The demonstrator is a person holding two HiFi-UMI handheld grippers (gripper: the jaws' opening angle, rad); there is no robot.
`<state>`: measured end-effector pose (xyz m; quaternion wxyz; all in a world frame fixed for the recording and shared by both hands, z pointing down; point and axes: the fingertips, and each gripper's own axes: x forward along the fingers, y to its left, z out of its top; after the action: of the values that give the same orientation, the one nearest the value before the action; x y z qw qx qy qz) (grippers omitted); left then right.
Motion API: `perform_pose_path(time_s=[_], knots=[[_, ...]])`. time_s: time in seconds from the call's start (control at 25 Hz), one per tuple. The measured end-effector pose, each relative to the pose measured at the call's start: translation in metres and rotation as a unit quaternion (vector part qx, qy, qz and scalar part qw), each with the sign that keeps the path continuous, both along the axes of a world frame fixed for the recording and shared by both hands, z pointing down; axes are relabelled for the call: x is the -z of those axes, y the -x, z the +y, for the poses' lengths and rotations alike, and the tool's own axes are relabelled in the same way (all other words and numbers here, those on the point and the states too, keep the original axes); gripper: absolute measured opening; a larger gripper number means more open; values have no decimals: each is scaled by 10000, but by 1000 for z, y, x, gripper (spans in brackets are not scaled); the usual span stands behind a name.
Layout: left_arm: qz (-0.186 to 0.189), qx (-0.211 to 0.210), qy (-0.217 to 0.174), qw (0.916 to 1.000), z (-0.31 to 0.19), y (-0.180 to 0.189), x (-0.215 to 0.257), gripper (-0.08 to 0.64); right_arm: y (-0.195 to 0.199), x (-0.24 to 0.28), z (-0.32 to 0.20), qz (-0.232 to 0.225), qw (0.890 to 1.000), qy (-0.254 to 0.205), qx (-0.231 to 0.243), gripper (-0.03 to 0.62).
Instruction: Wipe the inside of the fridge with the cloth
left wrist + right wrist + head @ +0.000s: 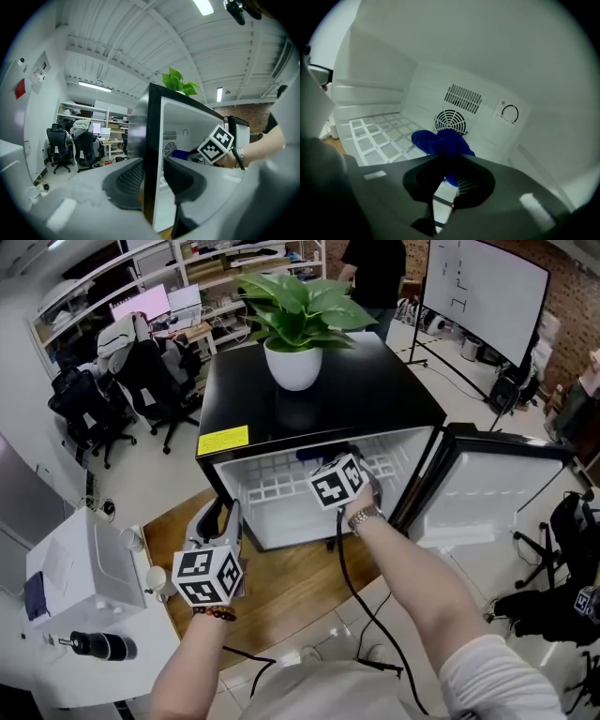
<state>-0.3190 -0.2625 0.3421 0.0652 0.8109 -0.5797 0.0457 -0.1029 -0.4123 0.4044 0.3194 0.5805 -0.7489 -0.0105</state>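
The left hand-held gripper (pixel 153 174) clamps the fridge's (pixel 153 117) black front edge.

Left gripper (pixel 151 179) grips, held level; right gripper (pixel 449 171) grips, arm outstretched.

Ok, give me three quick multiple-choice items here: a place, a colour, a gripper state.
1. Where is the plant? A on top of the fridge; B inside it; C beside it.
2. The cloth is: A white; B blue; C yellow.
3. The right gripper is: A open, empty; B shut on the cloth; C shut on the plant.
Answers: 1 A, it stands on the black top; 2 B, blue between the jaws; 3 B, the jaws pinch it inside the fridge.
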Motion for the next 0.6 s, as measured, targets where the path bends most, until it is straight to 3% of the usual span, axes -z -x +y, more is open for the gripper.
perform_pose_path(time_s=[0.6], knots=[[6, 69, 11, 10000, -1, 0, 0, 127, -61, 5, 0, 88, 9977, 39, -666, 48]])
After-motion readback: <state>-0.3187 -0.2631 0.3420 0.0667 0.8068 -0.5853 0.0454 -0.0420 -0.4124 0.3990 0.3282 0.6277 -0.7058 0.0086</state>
